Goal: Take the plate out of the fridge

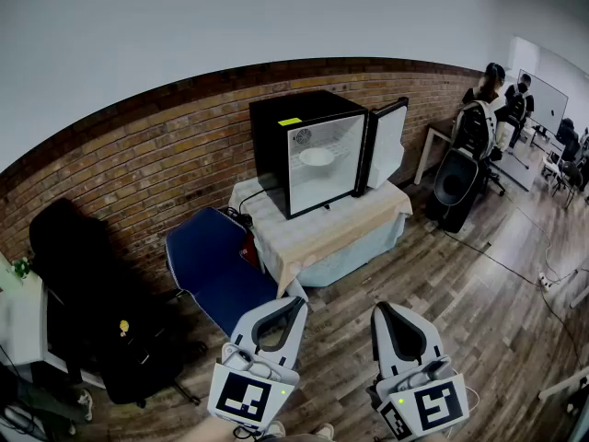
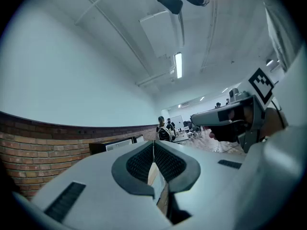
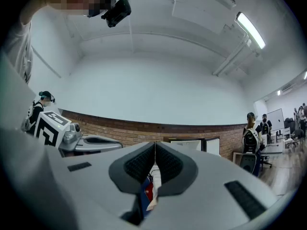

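A black mini fridge [image 1: 299,145] stands on a cloth-covered table [image 1: 322,233], its door [image 1: 386,144] swung open to the right. A white plate [image 1: 316,157] lies on the shelf inside. Both grippers are low in the head view, well short of the table. My left gripper [image 1: 294,304] is shut with nothing between its pads. My right gripper [image 1: 383,309] is also shut and empty. In the left gripper view the left gripper [image 2: 153,145] has its pads pressed together, and the fridge [image 2: 112,145] shows far behind. The right gripper view shows the right gripper [image 3: 155,145] shut, the fridge [image 3: 184,144] beyond it.
A blue chair [image 1: 221,270] stands between me and the table's left side. A black office chair [image 1: 83,274] and a white desk [image 1: 18,325] are at the left. At the right stand a dark chair [image 1: 456,184] and seated people [image 1: 488,99]. Brick wall [image 1: 156,164] behind.
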